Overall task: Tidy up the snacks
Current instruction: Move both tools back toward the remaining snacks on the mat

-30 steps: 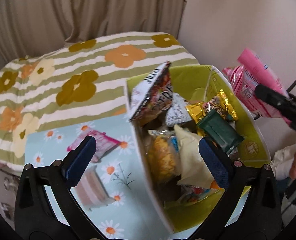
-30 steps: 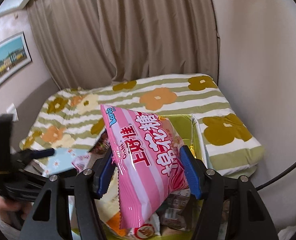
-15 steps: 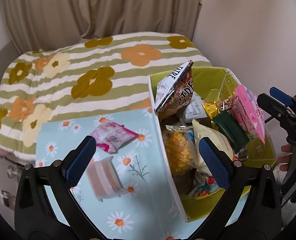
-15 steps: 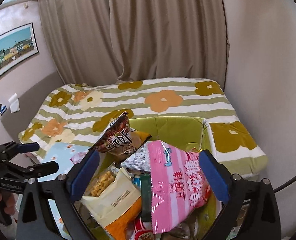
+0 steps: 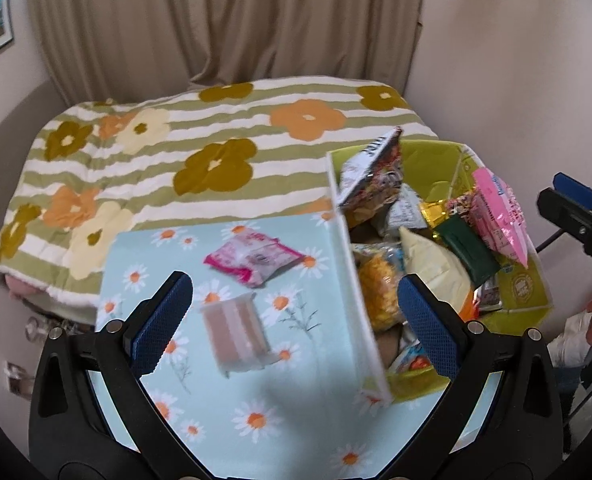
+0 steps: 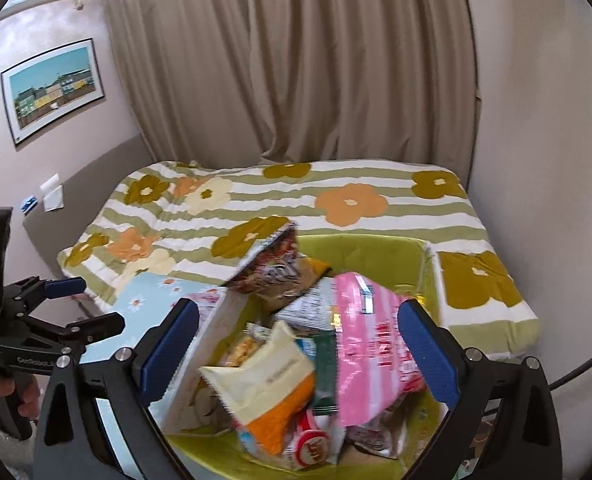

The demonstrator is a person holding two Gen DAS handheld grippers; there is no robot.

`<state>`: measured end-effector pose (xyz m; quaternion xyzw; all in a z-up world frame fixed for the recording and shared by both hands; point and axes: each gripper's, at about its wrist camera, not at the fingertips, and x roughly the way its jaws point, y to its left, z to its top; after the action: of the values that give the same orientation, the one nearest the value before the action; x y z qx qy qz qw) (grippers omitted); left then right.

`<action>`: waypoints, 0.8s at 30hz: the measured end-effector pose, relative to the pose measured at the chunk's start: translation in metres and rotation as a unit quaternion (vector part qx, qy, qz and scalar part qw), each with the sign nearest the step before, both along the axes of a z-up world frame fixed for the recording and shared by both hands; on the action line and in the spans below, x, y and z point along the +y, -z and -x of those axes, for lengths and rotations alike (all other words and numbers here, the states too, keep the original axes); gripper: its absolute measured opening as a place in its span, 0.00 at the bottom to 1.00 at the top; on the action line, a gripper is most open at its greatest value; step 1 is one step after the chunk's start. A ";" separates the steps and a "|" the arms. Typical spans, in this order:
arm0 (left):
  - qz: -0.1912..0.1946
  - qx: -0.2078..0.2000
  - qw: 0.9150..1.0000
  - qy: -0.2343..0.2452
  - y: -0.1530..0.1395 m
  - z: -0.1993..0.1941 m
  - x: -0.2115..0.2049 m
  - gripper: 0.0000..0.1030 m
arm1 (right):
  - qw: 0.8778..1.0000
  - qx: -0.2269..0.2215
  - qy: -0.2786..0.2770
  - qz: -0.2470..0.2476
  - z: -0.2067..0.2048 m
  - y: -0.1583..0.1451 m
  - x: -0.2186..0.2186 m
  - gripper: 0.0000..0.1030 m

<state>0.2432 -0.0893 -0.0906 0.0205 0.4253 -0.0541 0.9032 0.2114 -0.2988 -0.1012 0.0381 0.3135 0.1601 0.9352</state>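
1 green box [image 5: 530, 284] sits on the daisy-print bench [image 5: 231, 392], heaped with snack packets, perhaps 8, though blur hides the exact count. 1 pink striped bag [image 6: 370, 344] lies on top of the heap at its right side. 2 packets lie outside on the bench: 1 pink wrapper [image 5: 255, 258] and 1 striped pack [image 5: 235, 332]. The right gripper [image 6: 296, 350] tilts down over the box; its fingers have just been opening and stand wide apart, holding nothing. The left gripper [image 5: 293, 318] points steeply down above the bench, fingers wide apart and empty.
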 end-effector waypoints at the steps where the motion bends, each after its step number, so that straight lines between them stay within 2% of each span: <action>1: 0.000 -0.001 1.000 -0.004 -0.001 0.003 0.007 0.99 | 1.000 0.000 -0.004 -0.002 0.001 -0.001 0.004 0.96; 7: -0.004 -0.008 1.000 -0.014 -0.006 0.008 0.054 0.99 | 1.000 -0.009 -0.025 -0.002 0.010 -0.011 0.042 0.96; 13: -0.008 0.002 1.000 -0.001 -0.003 -0.009 0.106 0.99 | 0.999 0.005 -0.044 0.017 0.008 -0.009 0.101 0.96; 20: -0.011 0.026 0.999 0.040 0.010 -0.033 0.152 0.99 | 0.999 0.037 -0.035 0.019 -0.003 0.008 0.170 0.96; 24: -0.004 0.041 0.997 0.066 0.018 -0.051 0.172 0.99 | 0.997 0.068 -0.035 0.020 -0.013 0.028 0.203 0.96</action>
<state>0.2944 0.0824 -0.1089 0.0501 0.4597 -0.1121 0.8795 0.2249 -0.0962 -0.1294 0.0194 0.3808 0.1834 0.9061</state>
